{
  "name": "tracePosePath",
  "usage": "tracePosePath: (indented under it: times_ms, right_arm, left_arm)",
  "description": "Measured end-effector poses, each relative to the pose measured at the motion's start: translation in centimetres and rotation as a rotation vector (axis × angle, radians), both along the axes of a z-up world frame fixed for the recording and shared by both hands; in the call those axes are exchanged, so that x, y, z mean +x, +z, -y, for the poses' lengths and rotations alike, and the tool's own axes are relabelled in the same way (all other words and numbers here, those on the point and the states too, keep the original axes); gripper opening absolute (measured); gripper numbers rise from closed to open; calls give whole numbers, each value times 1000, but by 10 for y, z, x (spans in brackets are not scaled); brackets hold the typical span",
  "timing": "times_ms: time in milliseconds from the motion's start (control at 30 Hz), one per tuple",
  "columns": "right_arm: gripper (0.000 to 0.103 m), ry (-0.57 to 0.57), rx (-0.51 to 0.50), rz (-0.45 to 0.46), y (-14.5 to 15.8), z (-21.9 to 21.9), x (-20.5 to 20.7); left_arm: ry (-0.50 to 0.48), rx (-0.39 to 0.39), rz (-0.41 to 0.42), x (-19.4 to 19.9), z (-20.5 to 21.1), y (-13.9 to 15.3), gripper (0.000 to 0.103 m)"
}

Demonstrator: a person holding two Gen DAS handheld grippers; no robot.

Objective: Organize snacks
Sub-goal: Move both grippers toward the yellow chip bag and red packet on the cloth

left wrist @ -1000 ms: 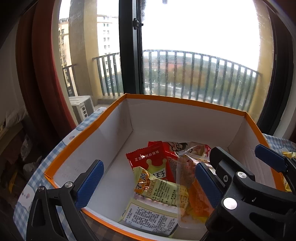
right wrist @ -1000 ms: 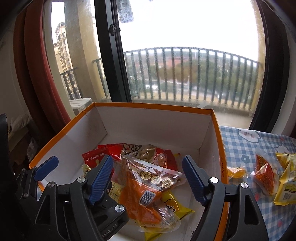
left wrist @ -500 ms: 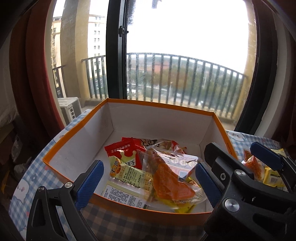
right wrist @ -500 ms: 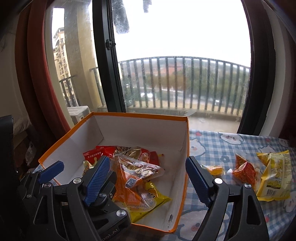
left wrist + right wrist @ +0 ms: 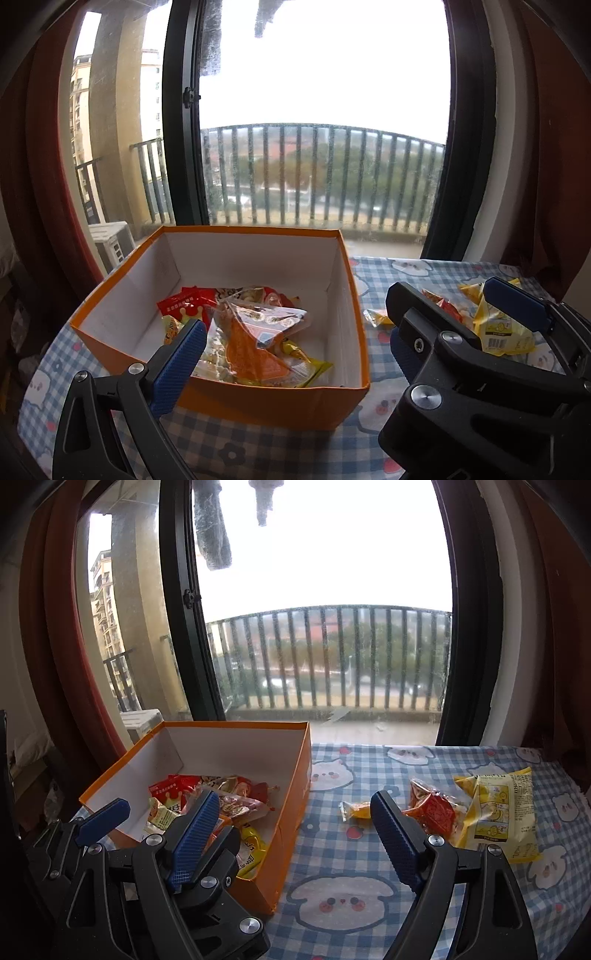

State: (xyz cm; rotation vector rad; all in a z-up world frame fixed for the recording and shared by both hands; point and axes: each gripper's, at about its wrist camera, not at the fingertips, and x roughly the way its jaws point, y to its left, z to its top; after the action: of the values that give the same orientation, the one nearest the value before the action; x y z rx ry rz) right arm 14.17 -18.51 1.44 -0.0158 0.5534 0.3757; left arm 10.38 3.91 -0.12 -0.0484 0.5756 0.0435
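My right gripper [image 5: 291, 830] hangs with jaws wide and empty; the left gripper [image 5: 295, 347] is the same, over the box's [image 5: 343, 288] near edge. The loose snacks lie right of the box on the tabletop [image 5: 369, 775]: a small candy [image 5: 356, 809] dead ahead between my right jaws, lying crosswise, the red packet [image 5: 432, 810] and yellow bag [image 5: 496, 810] further right. The right gripper is nearer.

Orange box [image 5: 207, 726] with white inside, blue-and-white checked tablecloth [image 5: 369, 775], yellow packet [image 5: 498, 812], blue-padded black claws
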Motion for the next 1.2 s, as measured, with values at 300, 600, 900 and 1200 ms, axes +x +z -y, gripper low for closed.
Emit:
tracePosePath:
  times_ms: [300, 600, 900, 1200]
  right_arm:
    - [91, -35, 13, 29, 5, 45, -7]
    - [95, -110, 5, 48, 3, 86, -5]
    - [96, -146, 5, 38, -5, 129, 11]
    - [101, -270, -27, 44, -17, 171, 35]
  left_arm:
    - [-58, 3, 6, -6, 43, 5, 101]
    - [-114, 16, -5, 3, 85, 0, 101]
    - [-171, 52, -22, 19, 133, -8, 101]
    - [-200, 51, -50, 49, 178, -23, 101]
